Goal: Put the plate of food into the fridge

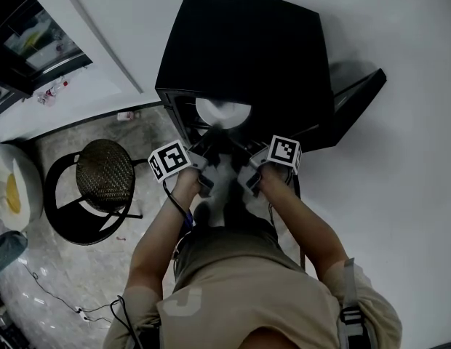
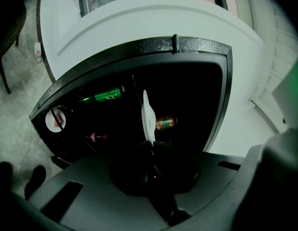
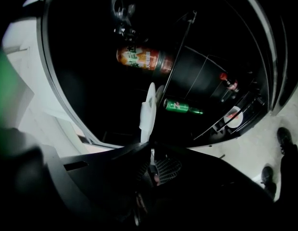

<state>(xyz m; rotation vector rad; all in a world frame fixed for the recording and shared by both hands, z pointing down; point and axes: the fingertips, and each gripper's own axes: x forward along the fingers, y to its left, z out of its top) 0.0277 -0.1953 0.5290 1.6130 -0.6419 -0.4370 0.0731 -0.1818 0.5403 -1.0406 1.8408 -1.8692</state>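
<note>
One black fridge (image 1: 247,42) stands on the floor with its single door (image 1: 356,97) swung open to the right; one white plate (image 1: 222,112) hangs at its mouth, its far part already under the fridge's top, its near rim towards the person. Two tongs carry it, one at each side of that near rim; the left tongs (image 2: 150,146) are pinched down narrow on the plate's edge, which shows edge-on as a thin white sliver rising from between the jaws; the right tongs (image 3: 149,150) are likewise closed tight on the rim, the plate again a thin white strip above them. Inside the dark cavity I count three drinks: one green can (image 3: 182,107), one orange-labelled bottle (image 3: 144,59) and one small red-capped bottle (image 3: 228,83); all three sit deeper in than the plate. What lies on the plate I cannot make out. One round wicker stool (image 1: 103,173) stands on the floor left of the fridge, well apart from the plate.
</note>
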